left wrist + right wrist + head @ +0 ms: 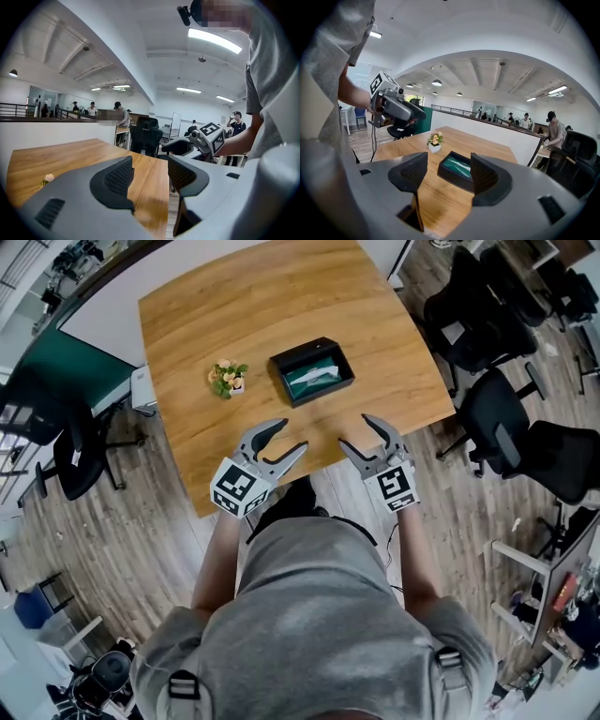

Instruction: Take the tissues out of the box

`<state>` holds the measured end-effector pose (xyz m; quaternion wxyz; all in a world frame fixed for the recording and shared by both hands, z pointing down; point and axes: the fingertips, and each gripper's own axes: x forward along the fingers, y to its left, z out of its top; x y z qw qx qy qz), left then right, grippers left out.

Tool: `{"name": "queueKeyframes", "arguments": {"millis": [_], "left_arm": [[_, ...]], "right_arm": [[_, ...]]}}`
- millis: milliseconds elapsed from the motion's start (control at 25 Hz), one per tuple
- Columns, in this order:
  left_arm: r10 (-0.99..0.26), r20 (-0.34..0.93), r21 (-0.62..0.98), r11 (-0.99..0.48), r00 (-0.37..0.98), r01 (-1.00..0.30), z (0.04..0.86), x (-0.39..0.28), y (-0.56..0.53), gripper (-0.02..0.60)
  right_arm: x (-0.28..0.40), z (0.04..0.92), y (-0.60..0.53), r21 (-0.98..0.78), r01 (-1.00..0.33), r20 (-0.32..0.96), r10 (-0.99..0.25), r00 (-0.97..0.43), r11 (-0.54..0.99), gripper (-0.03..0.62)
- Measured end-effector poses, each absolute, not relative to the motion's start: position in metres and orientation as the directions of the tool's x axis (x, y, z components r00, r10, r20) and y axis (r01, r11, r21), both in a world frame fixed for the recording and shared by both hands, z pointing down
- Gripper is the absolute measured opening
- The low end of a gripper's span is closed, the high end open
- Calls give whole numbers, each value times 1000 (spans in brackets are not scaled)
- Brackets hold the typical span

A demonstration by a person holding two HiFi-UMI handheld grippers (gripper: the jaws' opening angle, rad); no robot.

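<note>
A black open tissue box sits on the wooden table, with a green pack and a white tissue inside; in the right gripper view the same tissue box lies just beyond the jaws. My left gripper hovers open over the table's near edge, left of the box. My right gripper is open too, at the near edge below the box. Nothing lies between either pair of jaws. In the left gripper view my left gripper points along the table edge toward the right gripper.
A small pot of flowers stands left of the box. Black office chairs crowd the right side of the table, and another chair stands at the left. People stand in the background of both gripper views.
</note>
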<state>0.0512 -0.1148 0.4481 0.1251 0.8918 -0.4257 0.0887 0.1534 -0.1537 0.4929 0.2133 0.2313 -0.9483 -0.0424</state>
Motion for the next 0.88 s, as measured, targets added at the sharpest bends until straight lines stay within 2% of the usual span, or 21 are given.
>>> {"name": "queueKeyframes", "arguments": {"millis": [240, 560, 880], "left_arm": [[-720, 273, 158, -621, 639, -768, 452, 36, -143, 244], [-704, 264, 165, -640, 659, -750, 460, 14, -173, 244], [-729, 268, 189, -601, 630, -776, 470, -4, -183, 244]], "right_arm": [[135, 496, -180, 132, -441, 387, -456, -802, 888, 290], [114, 508, -207, 167, -434, 423, -462, -780, 886, 290], [93, 519, -226, 181, -366, 461, -407, -788, 913, 291]]}}
